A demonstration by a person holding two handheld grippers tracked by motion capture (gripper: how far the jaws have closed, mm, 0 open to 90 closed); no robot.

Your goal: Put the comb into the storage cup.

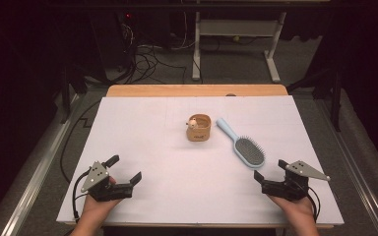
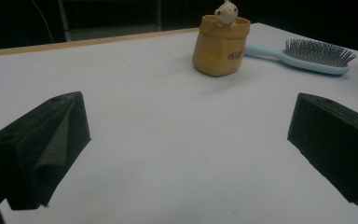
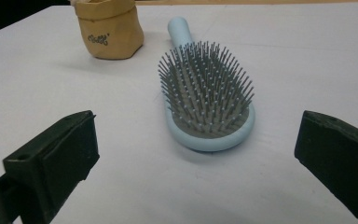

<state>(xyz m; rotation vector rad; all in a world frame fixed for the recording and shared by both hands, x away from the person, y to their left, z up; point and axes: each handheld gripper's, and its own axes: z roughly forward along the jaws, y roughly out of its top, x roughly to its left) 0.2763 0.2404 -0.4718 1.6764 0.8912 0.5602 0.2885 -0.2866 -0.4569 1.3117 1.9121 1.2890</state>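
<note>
Right gripper view: hairbrush (image 3: 206, 100) beyond open right hand-held gripper (image 3: 198, 154).

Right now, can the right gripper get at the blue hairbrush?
Probably yes. The right gripper is open and points at the hairbrush, whose bristle head lies just ahead of it with bare table between. The tan pouch stands off to the side, clear of the path.

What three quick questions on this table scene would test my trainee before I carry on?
1. True or false: the hairbrush lies bristles up.
2. Which stands nearer the hairbrush: the left gripper or the right gripper?
3. What sits at the rim of the tan pouch?

Key:
1. True.
2. The right gripper; its jaws stand open with nothing between them.
3. A small pale figurine.
</note>
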